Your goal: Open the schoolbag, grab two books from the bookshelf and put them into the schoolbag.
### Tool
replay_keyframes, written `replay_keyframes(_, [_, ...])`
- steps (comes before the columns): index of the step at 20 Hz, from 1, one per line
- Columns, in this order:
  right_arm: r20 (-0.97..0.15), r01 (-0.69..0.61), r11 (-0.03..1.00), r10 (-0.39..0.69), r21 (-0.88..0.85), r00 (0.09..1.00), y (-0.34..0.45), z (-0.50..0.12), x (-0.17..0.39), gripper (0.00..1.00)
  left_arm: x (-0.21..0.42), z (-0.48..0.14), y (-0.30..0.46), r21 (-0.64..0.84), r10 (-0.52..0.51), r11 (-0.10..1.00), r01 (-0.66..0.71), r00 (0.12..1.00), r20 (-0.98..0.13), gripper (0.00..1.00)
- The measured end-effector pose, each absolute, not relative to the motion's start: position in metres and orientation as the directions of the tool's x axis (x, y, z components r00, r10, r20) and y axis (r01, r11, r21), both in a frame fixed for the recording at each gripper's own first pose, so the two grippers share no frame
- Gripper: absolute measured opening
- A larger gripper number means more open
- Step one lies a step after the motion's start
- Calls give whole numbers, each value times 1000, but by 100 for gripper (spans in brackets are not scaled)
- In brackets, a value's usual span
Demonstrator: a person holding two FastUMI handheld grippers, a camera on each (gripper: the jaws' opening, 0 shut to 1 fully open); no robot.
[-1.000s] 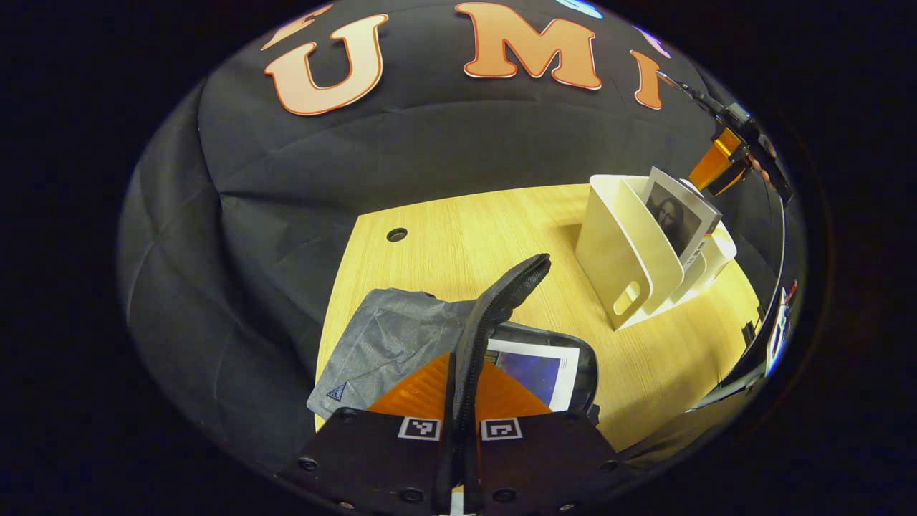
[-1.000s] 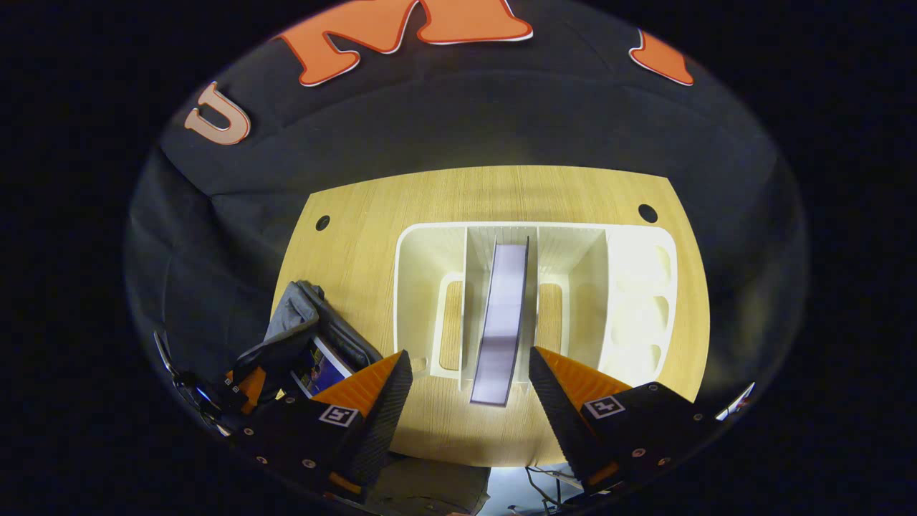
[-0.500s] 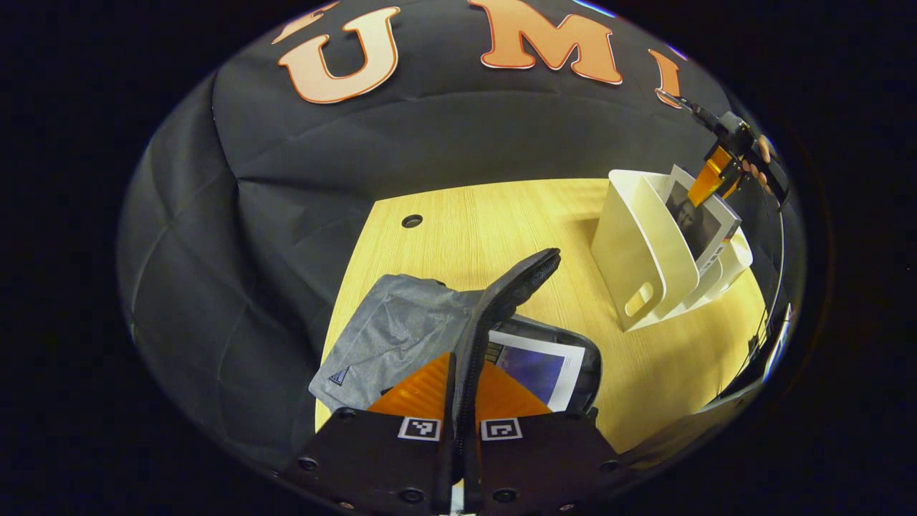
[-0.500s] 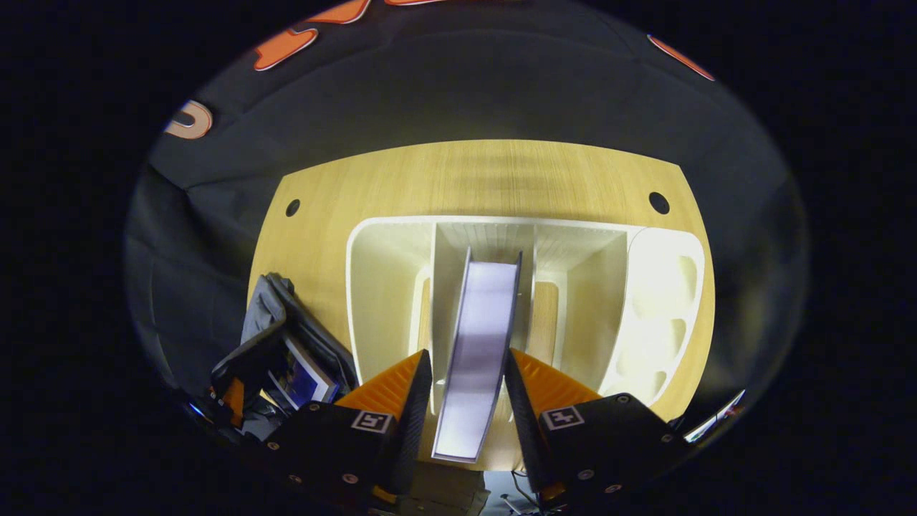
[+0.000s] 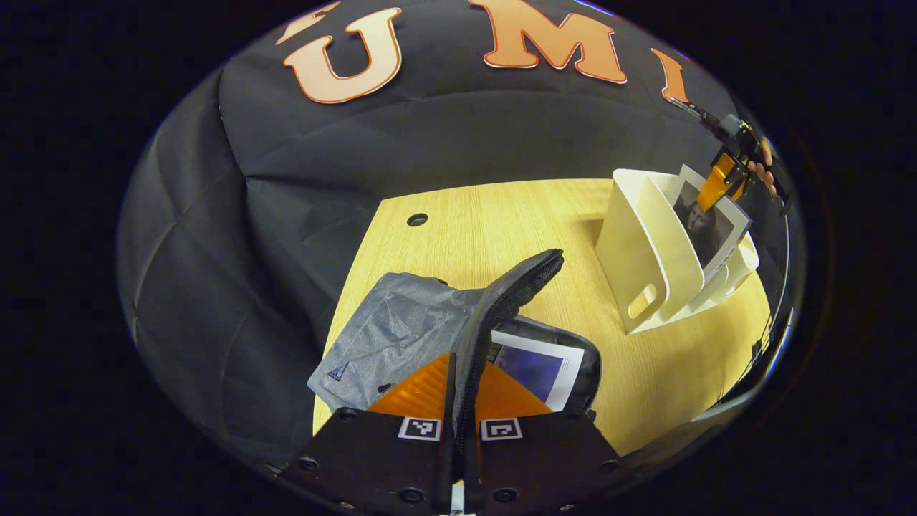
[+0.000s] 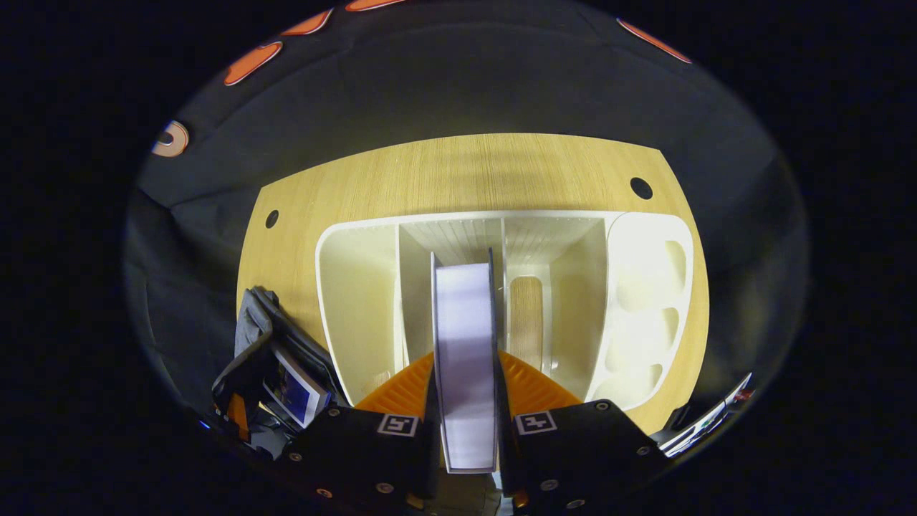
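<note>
The grey schoolbag (image 5: 390, 337) lies open on the wooden table, and my left gripper (image 5: 461, 401) is shut on its raised zippered flap (image 5: 505, 301). A book with a blue cover (image 5: 536, 369) rests inside the bag. In the right gripper view, my right gripper (image 6: 464, 401) is shut on the top edge of a white-paged book (image 6: 464, 337) standing in the white bookshelf (image 6: 358, 301). From the left gripper view that book (image 5: 706, 222) shows a dark portrait cover, with the right gripper (image 5: 720, 183) clamped on its upper corner. The bag (image 6: 276, 358) also appears at lower left in the right gripper view.
The bookshelf (image 5: 645, 251) stands at the table's right side, with dividers and an oval-holed end compartment (image 6: 648, 308). Round cable holes (image 5: 417, 219) (image 6: 641, 188) mark the table's far corners. Bare tabletop (image 5: 494, 222) lies between bag and shelf.
My right gripper has come down over the standing book and its fingers have gone from open to shut on it. The left gripper keeps holding the flap up.
</note>
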State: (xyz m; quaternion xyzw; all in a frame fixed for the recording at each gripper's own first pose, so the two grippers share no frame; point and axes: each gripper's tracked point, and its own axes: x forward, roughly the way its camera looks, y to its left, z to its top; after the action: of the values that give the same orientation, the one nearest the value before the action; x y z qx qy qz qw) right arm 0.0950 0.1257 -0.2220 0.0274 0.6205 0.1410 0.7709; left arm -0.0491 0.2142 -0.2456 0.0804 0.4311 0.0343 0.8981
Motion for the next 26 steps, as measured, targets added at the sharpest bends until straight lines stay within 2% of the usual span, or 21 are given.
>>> replay_keyframes(7, [-933, -148, 970, 228, 193, 279, 108, -181, 69, 34, -50, -248, 219, 138, 72, 989, 53, 644, -762, 6])
replay_keyframes(9, [-925, -114, 975, 219, 192, 312, 107, -166, 55, 34, -51, -248, 220, 119, 35, 989, 88, 644, -764, 9])
replay_keyframes(13, [-911, -50, 981, 194, 189, 363, 102, -145, 17, 34, -50, -247, 225, 95, -45, 979, 180, 648, -760, 6])
replay_keyframes(17, [-910, 43, 977, 177, 207, 375, 104, -138, -23, 34, -49, -244, 234, 74, -112, 964, 257, 641, -760, 4])
replay_keyframes(18, [-909, 70, 973, 177, 219, 378, 107, -137, -34, 33, -48, -244, 236, 71, -128, 958, 277, 638, -760, 6])
replay_keyframes(19, [-911, 94, 970, 176, 226, 374, 110, -136, -44, 33, -48, -243, 237, 70, -145, 951, 301, 637, -757, 4])
replay_keyframes(20, [-911, 109, 967, 177, 232, 374, 113, -135, -56, 33, -46, -243, 240, 69, -160, 945, 320, 637, -754, 6])
replay_keyframes(26, [-899, 200, 942, 173, 270, 403, 131, -124, -108, 33, -48, -242, 246, 66, -242, 899, 433, 616, -750, 6])
